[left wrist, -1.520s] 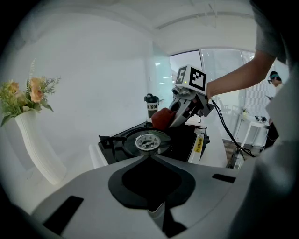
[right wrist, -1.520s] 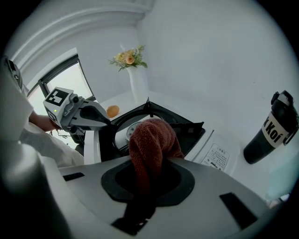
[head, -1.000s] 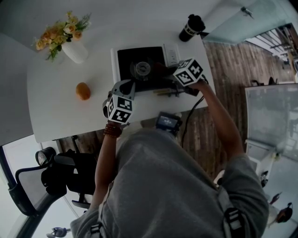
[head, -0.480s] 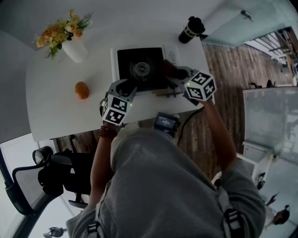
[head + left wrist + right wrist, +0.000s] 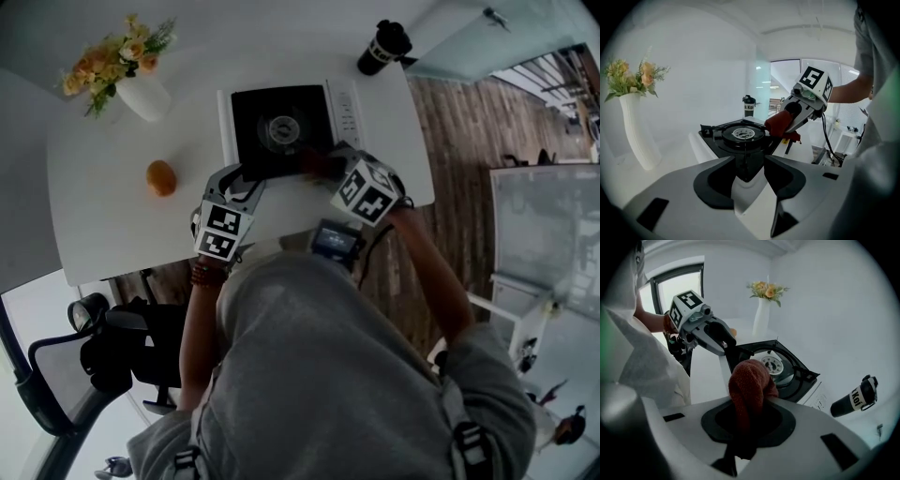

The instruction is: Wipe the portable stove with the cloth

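On the white table (image 5: 112,225), toward its right side, sits the portable stove (image 5: 277,131). Left gripper (image 5: 749,161) is at the stove's front-left corner: its jaws have just been opening and stand wide, pads pressing nothing, with the corner visible in the gap. Right gripper (image 5: 749,416) is clamped on the bunched red cloth (image 5: 747,380) at the stove's front-right edge; contact with the stove cannot be confirmed.
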Motion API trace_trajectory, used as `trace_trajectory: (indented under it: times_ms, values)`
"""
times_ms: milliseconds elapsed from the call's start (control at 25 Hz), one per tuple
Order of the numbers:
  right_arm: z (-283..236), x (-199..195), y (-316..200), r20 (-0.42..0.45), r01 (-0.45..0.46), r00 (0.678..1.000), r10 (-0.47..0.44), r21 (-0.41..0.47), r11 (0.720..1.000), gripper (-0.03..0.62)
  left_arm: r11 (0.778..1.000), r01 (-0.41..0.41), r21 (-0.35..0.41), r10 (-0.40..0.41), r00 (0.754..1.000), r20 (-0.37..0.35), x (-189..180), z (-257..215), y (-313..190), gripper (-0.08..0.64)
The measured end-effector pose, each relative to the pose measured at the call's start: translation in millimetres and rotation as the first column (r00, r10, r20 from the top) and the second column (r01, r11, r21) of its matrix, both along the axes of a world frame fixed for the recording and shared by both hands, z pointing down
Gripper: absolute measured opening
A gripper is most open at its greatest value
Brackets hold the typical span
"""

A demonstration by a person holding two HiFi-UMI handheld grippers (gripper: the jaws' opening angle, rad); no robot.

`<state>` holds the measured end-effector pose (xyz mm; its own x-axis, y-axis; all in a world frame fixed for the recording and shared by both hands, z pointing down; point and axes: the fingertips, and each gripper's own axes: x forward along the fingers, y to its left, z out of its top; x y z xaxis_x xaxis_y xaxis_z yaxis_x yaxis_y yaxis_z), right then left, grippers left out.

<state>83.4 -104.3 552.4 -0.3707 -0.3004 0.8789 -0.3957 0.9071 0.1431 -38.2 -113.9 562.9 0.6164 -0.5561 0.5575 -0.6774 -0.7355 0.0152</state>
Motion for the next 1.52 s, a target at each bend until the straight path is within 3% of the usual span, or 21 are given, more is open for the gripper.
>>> trace_trajectory:
  times_ms: [320, 560, 840, 1240, 1520]
  values:
    - [8.2, -7.4, -1.7, -0.116, -0.018, 0.993, 0.018, 0.001, 1.0, 0.07, 1.0, 0.023, 0.005, -0.023, 0.999, -0.022, -1.9, 2.8, -1.2, 0.215]
    - [11.6, -16.5, -0.4, -0.251, 0.041, 0.968, -0.024, 0.062, 0.997, 0.066, 0.999, 0.034, -0.006, -0.034, 0.999, -0.032, -2.8, 3.5, -1.9, 0.209]
    - [13.5, -43.7, 5.5, -0.256, 0.112, 0.962, -0.095, 0.053, 0.992, 0.066, 0.999, 0.023, -0.023, -0.024, 0.999, -0.045, -3.2, 2.8, -2.1, 0.198]
    - [12.5, -88.0, 4.5, -0.109, 0.137, 0.984, -0.141, -0.044, 0.99, 0.066, 0.999, 0.019, -0.032, -0.02, 1.0, -0.024, -4.6, 3.9, -3.9, 0.19]
    - [14.7, -105.3, 6.5, -0.14, 0.184, 0.971, -0.192, -0.065, 0.981, 0.067, 0.998, 0.017, -0.057, -0.017, 1.0, -0.01, -5.2, 4.9, -3.8, 0.186]
